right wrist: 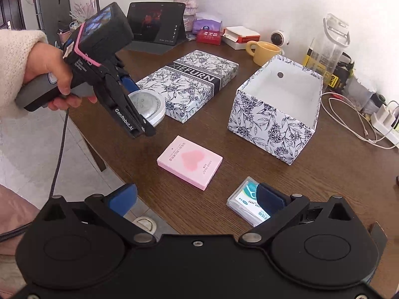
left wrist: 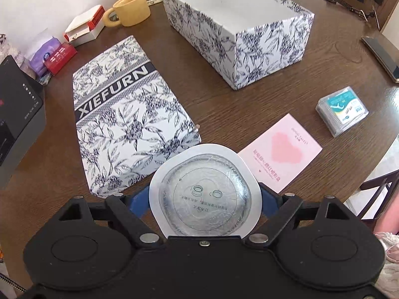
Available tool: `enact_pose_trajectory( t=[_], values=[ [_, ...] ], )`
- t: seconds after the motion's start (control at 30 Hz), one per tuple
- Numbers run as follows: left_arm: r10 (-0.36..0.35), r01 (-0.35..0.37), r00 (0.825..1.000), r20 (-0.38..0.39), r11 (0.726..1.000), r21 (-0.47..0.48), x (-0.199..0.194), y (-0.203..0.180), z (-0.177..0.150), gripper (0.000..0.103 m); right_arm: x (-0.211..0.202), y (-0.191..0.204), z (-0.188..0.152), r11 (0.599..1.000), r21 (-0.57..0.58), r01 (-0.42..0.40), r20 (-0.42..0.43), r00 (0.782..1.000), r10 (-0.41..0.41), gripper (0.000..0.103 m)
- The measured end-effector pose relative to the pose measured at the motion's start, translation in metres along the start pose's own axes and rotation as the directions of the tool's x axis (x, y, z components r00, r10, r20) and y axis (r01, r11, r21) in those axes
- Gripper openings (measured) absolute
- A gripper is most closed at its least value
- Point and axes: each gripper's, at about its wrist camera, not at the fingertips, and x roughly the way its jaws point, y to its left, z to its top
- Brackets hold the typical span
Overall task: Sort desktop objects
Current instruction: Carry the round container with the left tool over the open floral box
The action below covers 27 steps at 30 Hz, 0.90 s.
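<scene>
Disc [left wrist: 205, 191] sat pinched in the left gripper [left wrist: 199, 199], held in the air over the table [left wrist: 249, 104] edge, near the lid [left wrist: 129, 114]. Box [left wrist: 239, 32] stood open and looked bare inside. Right gripper [right wrist: 197, 199] hung spread wide just above the floss pack [right wrist: 245, 201], pink carton [right wrist: 190, 162] lying between. Carrying seemed the step in hand; next, the disc needed lifting clear over the box wall before release.

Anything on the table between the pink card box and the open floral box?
No. In the right wrist view only bare wood lies between the pink card box and the open floral box.
</scene>
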Motion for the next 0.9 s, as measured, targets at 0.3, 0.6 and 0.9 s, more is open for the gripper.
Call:
enact_pose_trajectory(
  t=[0.3, 0.6, 0.9],
  values=[
    [-0.04, 0.032, 0.994, 0.103, 0.996, 0.079, -0.05, 0.001, 0.096, 0.085, -0.018, -0.024, 0.012, 0.999, 0.042, -0.006, 0.06, 0.998, 0.003, 0.103],
    [-0.069, 0.023, 0.985, 0.158, 0.961, 0.275, -0.029, -0.01, 0.216, 0.085, -0.015, -0.082, 0.059, 0.987, 0.16, 0.006, 0.112, 0.993, -0.024, 0.103],
    [-0.068, 0.012, 0.991, 0.111, 0.899, 0.439, 0.067, -0.016, 0.301, 0.085, 0.023, -0.141, 0.108, 0.975, 0.22, 0.044, 0.111, 0.991, -0.07, 0.103]
  ],
)
